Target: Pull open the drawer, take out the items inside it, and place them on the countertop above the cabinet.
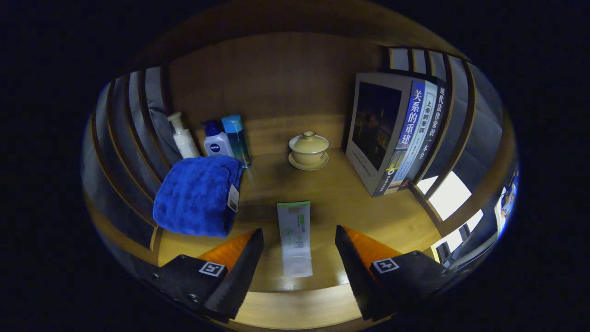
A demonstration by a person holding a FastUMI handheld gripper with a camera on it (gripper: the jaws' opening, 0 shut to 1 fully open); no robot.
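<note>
A white tube with green print [294,237] lies flat on the wooden countertop [341,203], its length running away from me. It rests between my two fingers without touching either. My gripper [298,242] is open, with wide gaps on both sides of the tube. A folded blue towel [198,194] lies on the countertop just beyond my left finger.
Behind the towel stand a white pump bottle [183,137], a white bottle with a blue cap [217,140] and a blue bottle [236,138]. A lidded cream cup on a saucer [308,150] sits at the back. Upright books [397,133] stand to the right. Slatted walls flank both sides.
</note>
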